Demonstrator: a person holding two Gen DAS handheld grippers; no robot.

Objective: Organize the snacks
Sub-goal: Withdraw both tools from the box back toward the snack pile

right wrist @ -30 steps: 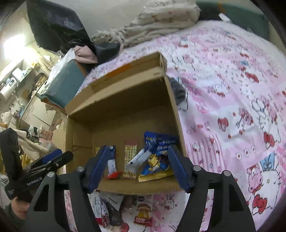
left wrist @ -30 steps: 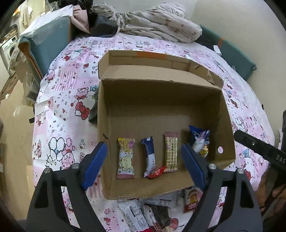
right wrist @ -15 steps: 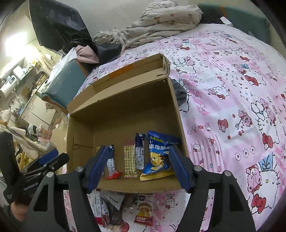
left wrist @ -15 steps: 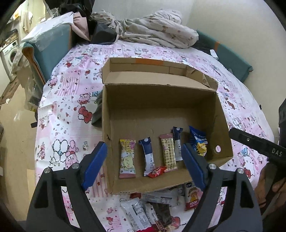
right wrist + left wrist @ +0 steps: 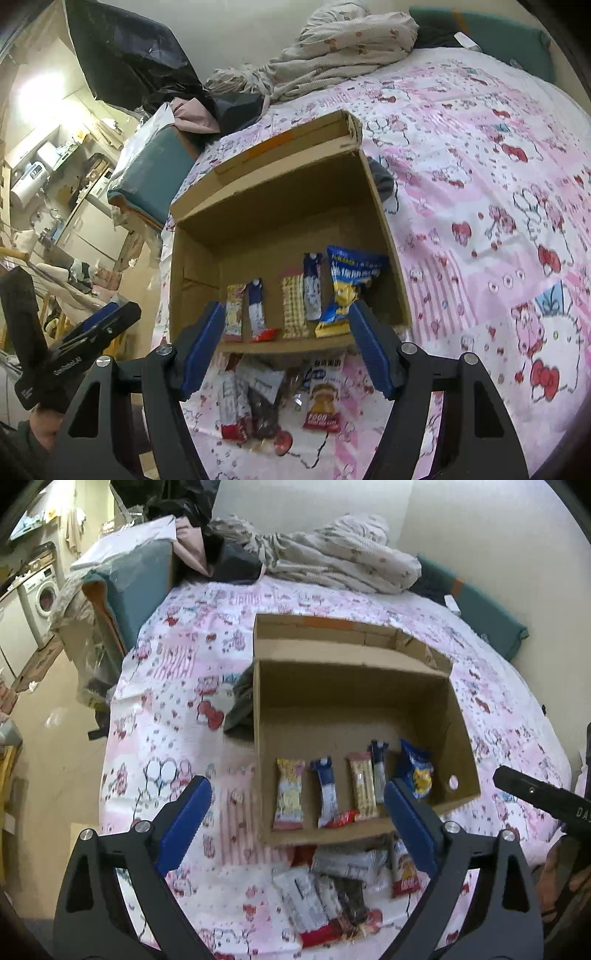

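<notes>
Only from the left wrist: washing machine at the far left edge, dark cloth tucked against the outside of the cardboard box, round hole in the box's right wall; only from the right wrist: kitchen shelves and black plastic sheet at upper left.

Left gripper spread wide with nothing between its blue pads, jaws having just been opening; right gripper moderately open, likewise empty; both poised above the near edge of the box on the pink cartoon-print bedsheet.

Inside the box, along the near wall, a row: yellow-pink packet, blue-white bar, small red wrapper, checked beige bar, slim dark-blue bar, blue-yellow bag with Chinese characters too blurred to read.

Loose pile of snacks on the sheet just in front of the box; red-and-brown packet marked "FOOD"; other print illegible.
</notes>
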